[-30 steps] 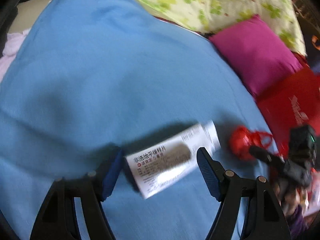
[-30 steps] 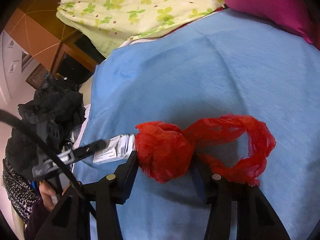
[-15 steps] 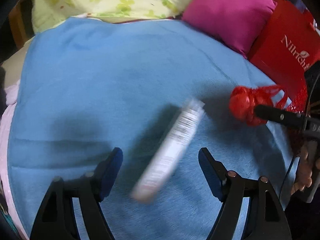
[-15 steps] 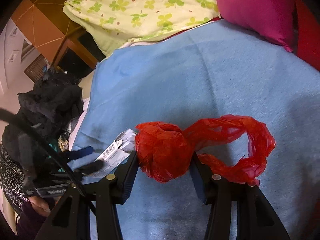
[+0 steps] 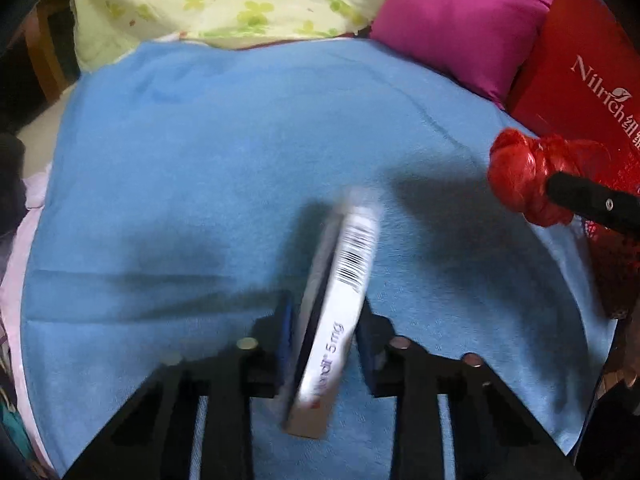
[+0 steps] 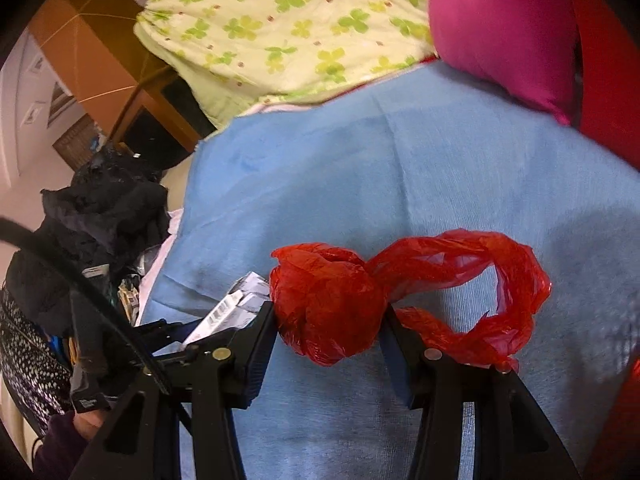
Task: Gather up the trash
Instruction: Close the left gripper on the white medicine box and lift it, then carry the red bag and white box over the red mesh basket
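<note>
A: Left gripper, what's between its fingers?

B: A white medicine box, barcode side up, "5 mg" printed near the lower end. It stands on its narrow edge, and the blue pads are clamped on its two broad faces. The box is blurred, so I can't read the brand for certain. It sits above the blue blanket that covers the bed; whether its far end touches the cloth I cannot tell.

A: Right gripper?

B: Its fingers are closed on the knotted ball of a red plastic bag. The bag's twisted handles loop out to the right, lying over the right finger and against the blanket. From the left wrist view the same bag shows at the right edge, the right gripper's dark finger in front of it.

A: The two relative to each other?

B: In the right wrist view the medicine box is just left of the bag, close beside it; the left gripper is under it.

A: Surroundings?

B: A clover-print quilt at the head of the bed, a magenta pillow beside it, a red carton lettered "Nilrich" at the right. Dark clothing is piled off the bed's left side.
</note>
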Demonstrator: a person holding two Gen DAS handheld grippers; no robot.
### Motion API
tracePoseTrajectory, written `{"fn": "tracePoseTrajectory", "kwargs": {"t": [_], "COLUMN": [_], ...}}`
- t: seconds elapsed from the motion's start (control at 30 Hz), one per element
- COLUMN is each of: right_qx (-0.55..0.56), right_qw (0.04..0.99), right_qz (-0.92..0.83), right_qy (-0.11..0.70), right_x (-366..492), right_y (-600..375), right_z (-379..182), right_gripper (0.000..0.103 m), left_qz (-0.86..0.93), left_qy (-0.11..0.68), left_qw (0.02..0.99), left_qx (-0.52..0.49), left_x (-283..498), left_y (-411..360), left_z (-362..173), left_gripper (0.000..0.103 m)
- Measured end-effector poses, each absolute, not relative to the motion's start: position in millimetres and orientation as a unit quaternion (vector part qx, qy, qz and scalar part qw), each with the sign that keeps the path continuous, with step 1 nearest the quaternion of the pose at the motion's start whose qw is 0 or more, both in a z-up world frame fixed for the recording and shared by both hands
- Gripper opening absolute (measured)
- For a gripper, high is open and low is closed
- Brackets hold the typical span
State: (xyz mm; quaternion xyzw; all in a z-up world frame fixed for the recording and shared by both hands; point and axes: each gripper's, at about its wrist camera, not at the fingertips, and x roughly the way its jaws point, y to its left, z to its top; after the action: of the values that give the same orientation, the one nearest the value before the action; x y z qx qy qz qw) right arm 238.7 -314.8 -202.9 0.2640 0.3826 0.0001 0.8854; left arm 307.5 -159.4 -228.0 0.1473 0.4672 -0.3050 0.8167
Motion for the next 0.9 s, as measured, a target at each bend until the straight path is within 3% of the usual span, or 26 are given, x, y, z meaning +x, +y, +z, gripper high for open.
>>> {"fn": "tracePoseTrajectory", "kwargs": {"t": [0.23, 0.53, 0.9], "right_qx": [0.245, 0.185, 0.155], "right_qw": [0.915, 0.964, 0.975], "right_qz": [0.007, 0.007, -0.033], "right_qy": [0.321, 0.190, 0.159], "right_x": [202.2, 85.8, -44.9], "right_y": [-305.2, -277.1, -268.5], "right_z": [-169.9, -121.5, -67.2], "right_gripper": [0.053, 0.053, 0.054], "left_qz": [-0.318, -0.297, -0.268], "left_qy": [0.409, 0.296, 0.162], "left_qw": [0.849, 0.902, 0.939], "left_qx": [0.105, 0.105, 0.142], "left_x": [265.8, 161.9, 36.4], "left_y": [-147.9, -144.1, -144.4], "left_z": [-181.0, -93.6, 0.0], "left_gripper": [0.024, 0.024, 0.025]}}
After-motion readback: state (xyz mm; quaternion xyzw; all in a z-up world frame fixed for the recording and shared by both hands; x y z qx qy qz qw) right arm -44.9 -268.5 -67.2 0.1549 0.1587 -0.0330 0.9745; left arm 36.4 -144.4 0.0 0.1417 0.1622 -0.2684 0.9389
